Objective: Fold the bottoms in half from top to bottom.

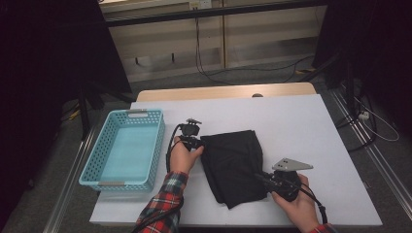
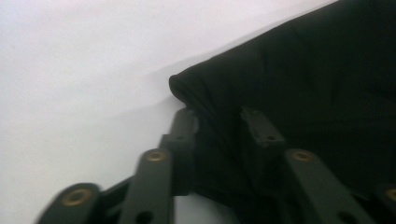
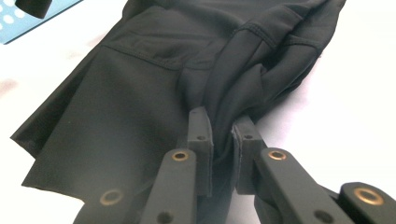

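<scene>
Nearest us, our right hand-held gripper (image 3: 219,126) is clamped on a bunched fold of the black garment (image 1: 233,162), which lies folded mid-tabletop (image 1: 301,126). Our left hand-held gripper (image 2: 219,119) straddles the garment's opposite edge (fabric between the jaws), though we cannot tell whether it pinches. Beside it sits a blue basket (image 1: 90,167).

A black garment (image 1: 233,162) is being kept folded into a rough rectangle, lying flat. A bunched fold of its cloth (image 3: 219,100) is being pinched between the right gripper's (image 3: 220,128) jaws, rising from them in twisted creases. Its rounded corner (image 2: 187,86) is being caught between the left gripper's (image 2: 219,123) jaws, just past their tips.
</scene>
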`<state>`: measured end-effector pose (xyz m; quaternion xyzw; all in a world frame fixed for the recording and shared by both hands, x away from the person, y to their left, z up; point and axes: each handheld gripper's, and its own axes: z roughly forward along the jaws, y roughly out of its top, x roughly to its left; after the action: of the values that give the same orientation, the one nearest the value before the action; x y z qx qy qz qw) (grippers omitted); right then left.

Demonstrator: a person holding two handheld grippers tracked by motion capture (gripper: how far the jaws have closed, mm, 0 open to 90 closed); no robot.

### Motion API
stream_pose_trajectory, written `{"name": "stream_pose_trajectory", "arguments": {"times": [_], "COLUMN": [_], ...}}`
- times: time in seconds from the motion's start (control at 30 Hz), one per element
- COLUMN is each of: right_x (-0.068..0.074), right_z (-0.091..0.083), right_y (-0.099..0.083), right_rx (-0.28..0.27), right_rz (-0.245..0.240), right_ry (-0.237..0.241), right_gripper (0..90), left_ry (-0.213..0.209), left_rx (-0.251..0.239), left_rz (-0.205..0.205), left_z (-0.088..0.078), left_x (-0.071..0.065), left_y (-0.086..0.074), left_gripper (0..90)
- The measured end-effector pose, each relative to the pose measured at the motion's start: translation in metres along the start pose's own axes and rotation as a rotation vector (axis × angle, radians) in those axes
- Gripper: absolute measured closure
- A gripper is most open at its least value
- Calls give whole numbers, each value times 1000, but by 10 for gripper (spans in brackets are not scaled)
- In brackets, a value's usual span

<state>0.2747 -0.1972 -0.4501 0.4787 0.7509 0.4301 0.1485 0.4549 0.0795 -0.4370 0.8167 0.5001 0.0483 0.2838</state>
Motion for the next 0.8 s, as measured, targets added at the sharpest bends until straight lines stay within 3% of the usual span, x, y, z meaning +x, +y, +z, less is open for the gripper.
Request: {"name": "stream_pose_trajectory", "arguments": {"times": [0.1, 0.37, 0.47, 0.53, 0.6, 0.8], "right_x": [0, 0, 0, 0, 2, 4], "right_z": [0, -1, -2, -3, -4, -7], "right_y": [0, 0, 1, 1, 2, 4], "right_rx": [2, -4, -18, -28, -39, -65], "right_rz": [5, 6, 4, 5, 5, 6], "right_ry": [0, 1, 0, 3, 6, 8], "right_gripper": [814, 815, 816, 816, 816, 817], "left_ry": [-34, -32, -23, -17, 6, 37], "left_rx": [29, 123, 168, 173, 224, 266], "left_rz": [-24, -50, -40, -32, -6, 20], "left_z": [0, -4, -11, -12, -20, -31], "left_x": [-1, -1, -3, -4, -10, -19], "left_y": [2, 18, 32, 35, 49, 67], "left_gripper": [796, 823, 829, 831, 832, 833]}}
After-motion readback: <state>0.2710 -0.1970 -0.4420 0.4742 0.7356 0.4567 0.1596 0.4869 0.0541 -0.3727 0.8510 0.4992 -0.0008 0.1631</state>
